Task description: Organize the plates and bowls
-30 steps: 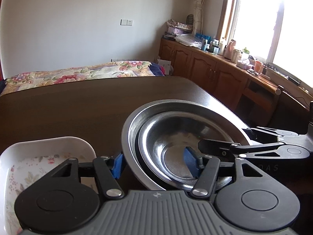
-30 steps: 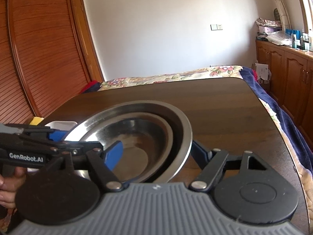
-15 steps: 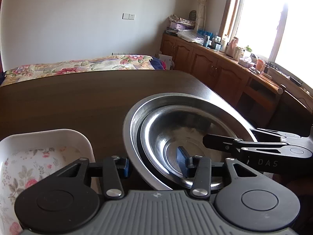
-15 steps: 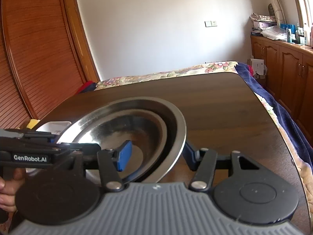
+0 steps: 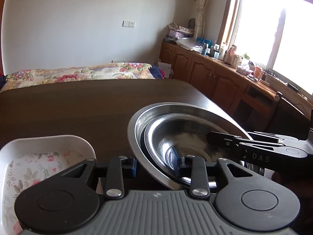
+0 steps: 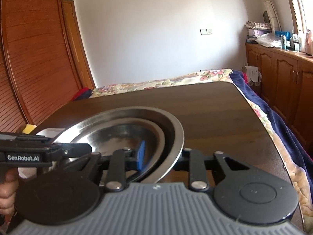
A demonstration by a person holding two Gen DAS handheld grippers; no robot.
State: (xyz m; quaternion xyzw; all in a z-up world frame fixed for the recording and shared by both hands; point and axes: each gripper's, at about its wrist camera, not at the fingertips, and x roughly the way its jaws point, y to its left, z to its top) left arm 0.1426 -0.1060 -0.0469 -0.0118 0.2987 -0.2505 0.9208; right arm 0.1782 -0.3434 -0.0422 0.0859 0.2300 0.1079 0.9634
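Note:
Two steel bowls sit nested on the dark wooden table (image 5: 78, 107): a wide outer bowl (image 5: 176, 106) with a smaller bowl (image 5: 176, 137) inside it. My left gripper (image 5: 155, 164) grips their near left rim, one pad outside the outer bowl and the other inside the smaller one. My right gripper (image 6: 161, 156) pinches the opposite rim of the outer bowl (image 6: 137, 111) the same way, its blue pad inside the smaller bowl (image 6: 121, 131). The stack looks slightly tilted.
A white dish with a flower pattern (image 5: 39, 156) lies just left of the bowls. A small yellow object (image 6: 29, 128) sits behind it. The table's right edge (image 6: 264, 129) drops toward a bed with a floral blanket (image 5: 78, 74). Wooden cabinets (image 5: 215, 76) line the window wall.
Both grippers have narrowed from wide open until their pads press on the nested bowls' rims. The views have risen a little and the bowls now appear tilted.

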